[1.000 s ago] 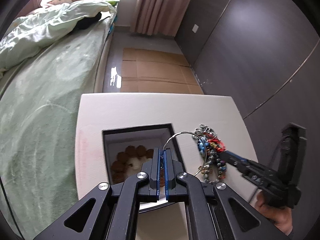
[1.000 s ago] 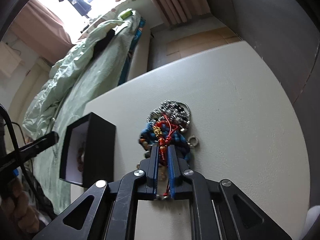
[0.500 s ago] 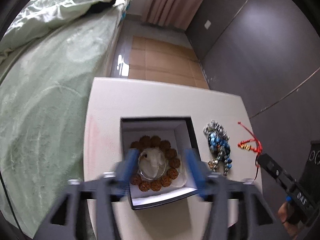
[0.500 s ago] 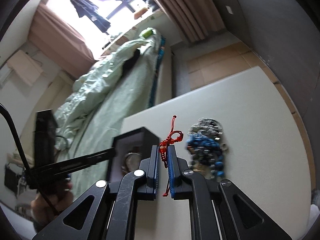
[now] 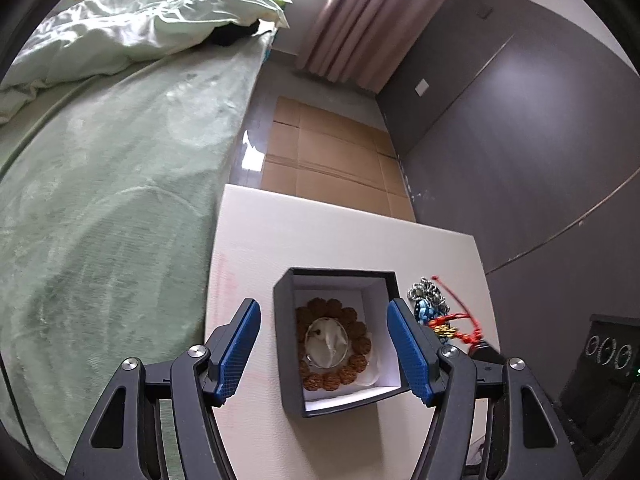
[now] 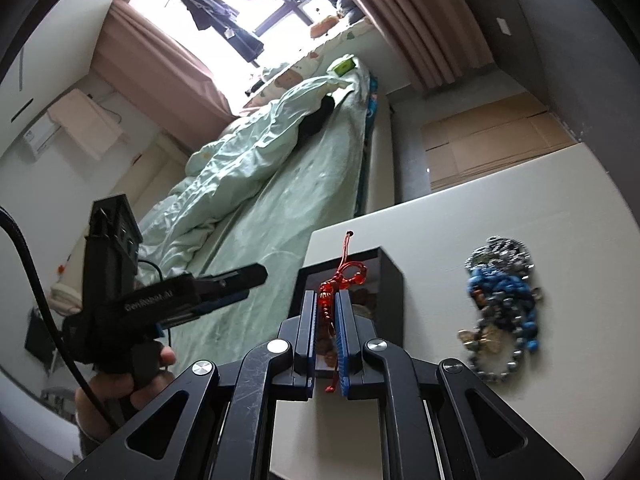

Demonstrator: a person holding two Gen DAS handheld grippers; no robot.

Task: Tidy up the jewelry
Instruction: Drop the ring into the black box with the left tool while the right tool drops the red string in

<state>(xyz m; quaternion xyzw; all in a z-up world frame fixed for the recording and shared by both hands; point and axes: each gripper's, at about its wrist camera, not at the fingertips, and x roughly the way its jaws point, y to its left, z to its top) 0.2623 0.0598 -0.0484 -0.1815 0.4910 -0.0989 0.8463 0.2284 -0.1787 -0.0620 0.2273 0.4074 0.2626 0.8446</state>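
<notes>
Right wrist view: right tool (image 6: pixel 329 322) pinches red cord bracelet (image 6: pixel 338 284), seemingly above box (image 6: pixel 390 280).

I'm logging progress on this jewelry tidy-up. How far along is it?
Done: a brown bead bracelet and a clear ring lie inside the black box. In hand: the right gripper pinches the red cord bracelet near the box; the left gripper is open. Left: the blue and silver bead pile on the table.
</notes>
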